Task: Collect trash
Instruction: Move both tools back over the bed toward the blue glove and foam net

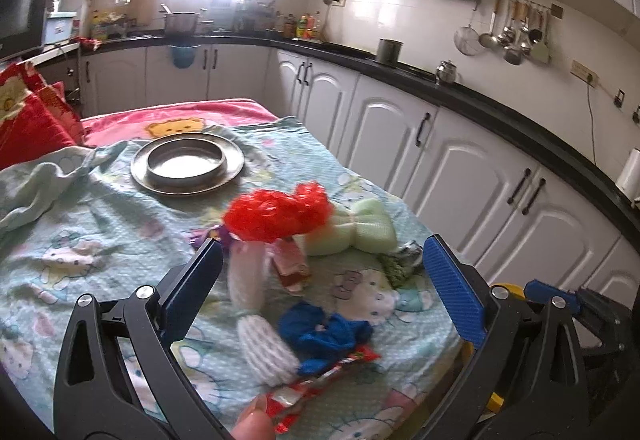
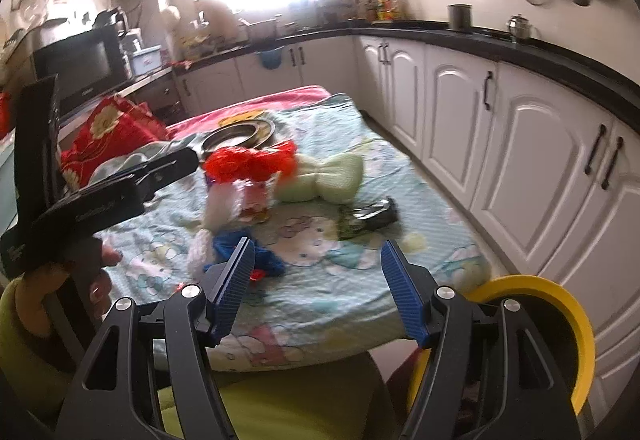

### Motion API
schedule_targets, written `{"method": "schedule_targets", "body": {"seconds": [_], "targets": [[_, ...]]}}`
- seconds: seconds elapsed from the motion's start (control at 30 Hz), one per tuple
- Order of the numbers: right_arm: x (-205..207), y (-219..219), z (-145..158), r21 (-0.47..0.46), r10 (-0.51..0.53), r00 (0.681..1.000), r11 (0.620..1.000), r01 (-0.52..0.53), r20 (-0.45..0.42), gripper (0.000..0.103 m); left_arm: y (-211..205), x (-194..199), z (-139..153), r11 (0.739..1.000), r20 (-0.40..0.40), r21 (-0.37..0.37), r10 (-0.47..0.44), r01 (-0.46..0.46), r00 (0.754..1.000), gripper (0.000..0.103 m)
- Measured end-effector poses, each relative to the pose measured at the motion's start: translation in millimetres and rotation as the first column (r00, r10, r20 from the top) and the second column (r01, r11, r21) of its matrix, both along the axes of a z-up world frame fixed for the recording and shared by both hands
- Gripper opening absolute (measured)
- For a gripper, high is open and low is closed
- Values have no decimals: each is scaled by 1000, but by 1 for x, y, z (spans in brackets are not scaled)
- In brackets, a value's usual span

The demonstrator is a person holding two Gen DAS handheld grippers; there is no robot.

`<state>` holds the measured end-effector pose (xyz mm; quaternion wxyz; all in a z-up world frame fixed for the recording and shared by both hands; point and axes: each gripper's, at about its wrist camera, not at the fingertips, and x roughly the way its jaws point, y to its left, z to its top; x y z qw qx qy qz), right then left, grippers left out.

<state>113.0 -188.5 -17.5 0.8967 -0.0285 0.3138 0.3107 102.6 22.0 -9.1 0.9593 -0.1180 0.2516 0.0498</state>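
Both black, blue-padded grippers, the left gripper (image 1: 322, 280) and the right gripper (image 2: 318, 288), hovered with jaws spread apart, empty.

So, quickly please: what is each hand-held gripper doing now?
Left hand-held gripper: open, holding nothing.
Right hand-held gripper: open, holding nothing.

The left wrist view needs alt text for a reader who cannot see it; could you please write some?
The open left gripper hovers over a table covered by a cartoon-print cloth, strewn with trash: a red mesh ball, white foam netting, a blue crumpled piece and a red wrapper. A metal plate sits beyond, with white kitchen cabinets behind.
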Motion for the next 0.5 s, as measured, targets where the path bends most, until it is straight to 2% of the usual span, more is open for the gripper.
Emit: {"method": "schedule_targets", "body": {"seconds": [0.27, 0.4, 0.5], "targets": [[-3, 40, -9, -30, 93, 995, 995, -94, -23, 63, 34, -1, -9, 997, -18, -43, 58, -58, 998, 92], [-4, 57, -20, -58, 141, 989, 988, -144, -53, 51, 50, 2, -18, 995, -44, -72, 72, -75, 996, 92], [-2, 66, -30, -75, 157, 984, 984, -164, -87, 48, 59, 6, -28, 991, -76, -101, 76, -84, 994, 82]]}}
